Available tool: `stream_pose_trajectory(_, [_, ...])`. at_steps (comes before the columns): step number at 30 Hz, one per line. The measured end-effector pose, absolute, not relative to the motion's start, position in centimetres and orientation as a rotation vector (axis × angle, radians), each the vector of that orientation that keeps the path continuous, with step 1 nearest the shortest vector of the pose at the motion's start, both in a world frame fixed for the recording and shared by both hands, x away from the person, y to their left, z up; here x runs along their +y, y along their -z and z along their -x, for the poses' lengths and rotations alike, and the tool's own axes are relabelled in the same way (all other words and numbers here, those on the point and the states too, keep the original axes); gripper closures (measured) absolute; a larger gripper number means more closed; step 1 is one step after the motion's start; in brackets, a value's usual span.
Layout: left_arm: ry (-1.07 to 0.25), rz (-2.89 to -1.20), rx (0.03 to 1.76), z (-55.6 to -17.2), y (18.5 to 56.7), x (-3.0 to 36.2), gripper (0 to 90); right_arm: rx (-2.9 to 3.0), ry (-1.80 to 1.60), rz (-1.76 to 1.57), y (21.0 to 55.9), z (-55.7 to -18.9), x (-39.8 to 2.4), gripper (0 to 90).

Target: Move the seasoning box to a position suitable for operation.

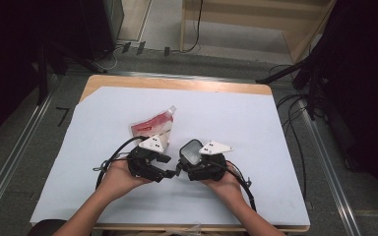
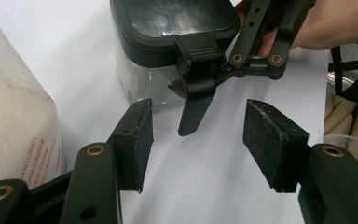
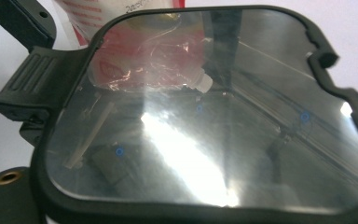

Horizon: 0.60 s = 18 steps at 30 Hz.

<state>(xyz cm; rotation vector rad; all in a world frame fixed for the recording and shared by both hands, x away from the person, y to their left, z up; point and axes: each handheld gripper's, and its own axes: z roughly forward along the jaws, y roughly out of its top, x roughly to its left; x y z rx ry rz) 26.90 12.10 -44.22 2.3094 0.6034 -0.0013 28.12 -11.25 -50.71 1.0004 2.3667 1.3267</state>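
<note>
From above, both tongs meet mid-bench (image 1: 256, 113), the lidded container (image 1: 192, 151) between them and a red-and-white pouch (image 1: 155, 127) just behind. The left gripper view shows the left tongs (image 2: 198, 140) gaping, empty, facing the container's latch (image 2: 196, 95). The right gripper view looks onto the glossy lid (image 3: 205, 116); the right tongs' (image 1: 186, 162) state I cannot tell.

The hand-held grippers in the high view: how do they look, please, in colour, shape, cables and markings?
Both are black and boxy. The left hand-held gripper and the right hand-held gripper each carry a white three-cornered plate with small dark marks, and a black cable loops from each. In the left gripper view the jaws show brass-coloured rivets and rough black pads. The forearms are bare, with no sleeves in sight.
</note>
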Motion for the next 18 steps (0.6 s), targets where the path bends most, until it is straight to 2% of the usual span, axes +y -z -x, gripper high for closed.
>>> stream_pose_trajectory(13, [0.002,-2.299,0.610,-27.1,44.2,12.6,45.2,2.450,-1.214,-0.963,50.3,-26.9,-12.3,8.2])
stream_pose_trajectory(18, [0.015,-2.273,0.637,-27.2,44.1,12.9,49.4,2.451,-1.229,-0.997,49.2,-26.4,-13.8,14.1])
